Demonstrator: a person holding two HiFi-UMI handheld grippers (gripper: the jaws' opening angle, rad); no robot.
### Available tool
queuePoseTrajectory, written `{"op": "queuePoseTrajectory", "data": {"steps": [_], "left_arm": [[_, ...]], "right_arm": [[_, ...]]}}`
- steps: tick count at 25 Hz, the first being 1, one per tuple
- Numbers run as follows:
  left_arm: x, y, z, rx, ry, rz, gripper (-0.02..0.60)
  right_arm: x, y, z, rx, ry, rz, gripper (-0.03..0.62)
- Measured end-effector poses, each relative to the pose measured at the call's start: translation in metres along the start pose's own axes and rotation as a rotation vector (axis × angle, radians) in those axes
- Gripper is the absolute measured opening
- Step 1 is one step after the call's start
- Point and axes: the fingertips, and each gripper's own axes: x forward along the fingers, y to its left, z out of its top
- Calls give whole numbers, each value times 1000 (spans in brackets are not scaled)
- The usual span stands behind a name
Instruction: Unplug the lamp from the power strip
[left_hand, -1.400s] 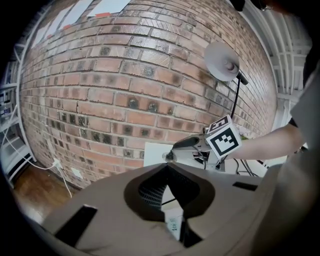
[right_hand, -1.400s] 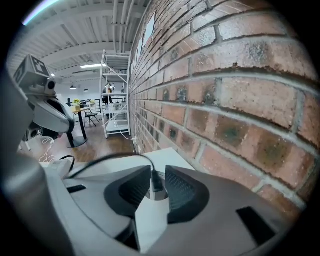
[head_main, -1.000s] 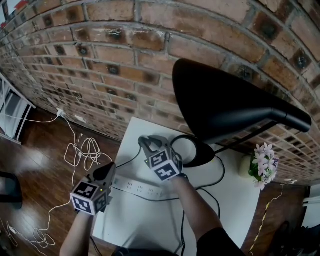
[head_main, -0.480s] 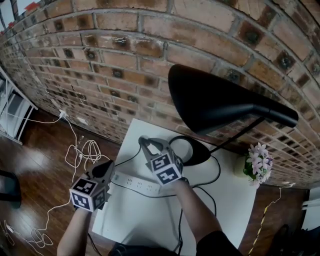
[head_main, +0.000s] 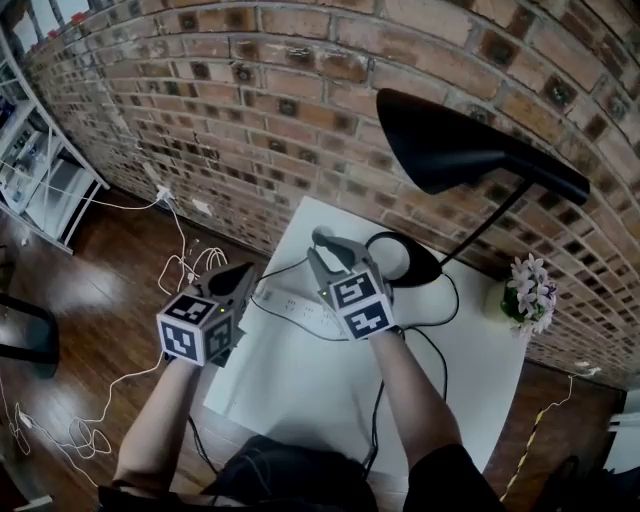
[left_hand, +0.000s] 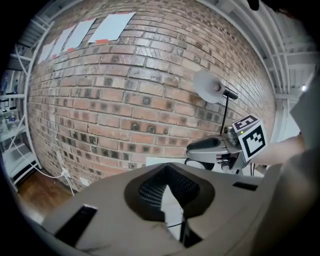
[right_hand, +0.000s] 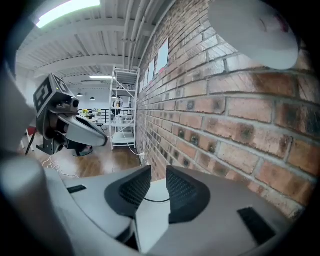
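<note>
The white power strip (head_main: 292, 305) lies on the white table (head_main: 300, 400), with black cords running past it. The black lamp (head_main: 455, 140) stands behind, its round base (head_main: 405, 262) near the wall. I cannot make out the lamp's plug. My right gripper (head_main: 322, 240) hovers above the strip's far end; its jaws (right_hand: 159, 172) have just been closing, stand apart, and hold nothing. My left gripper (head_main: 243, 272) hangs off the table's left edge, above the strip's left end, with its pads (left_hand: 166, 170) together and empty.
A brick wall (head_main: 250, 100) rises right behind the table. A small pot of pink flowers (head_main: 527, 295) sits at the table's right end. White cables (head_main: 190, 268) lie tangled on the wooden floor to the left, near a white shelf (head_main: 40, 170).
Both grippers have lifted away from the power strip, the right one more. The right jaws have narrowed a little. The head camera has pulled back and shows more floor.
</note>
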Motion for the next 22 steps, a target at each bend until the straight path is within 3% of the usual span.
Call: {"op": "queuePoseTrajectory", "data": {"steps": [11,14,15,22], "left_arm": [[-56,-8,11,2,-74,34,-2],[-69,-8,13,9,-86,40,-2],[-73,-8,13,11,-90,41,-2],[-94,-22,4,37,-86,7,0]], "right_arm": [[-25,78,50,-130,-54,100,83],[-31,90,60,-146,-66,110,32],[-33,94,63,-148,-71,114,-14],[-48,132,72,-170,-75,182,-14]]}}
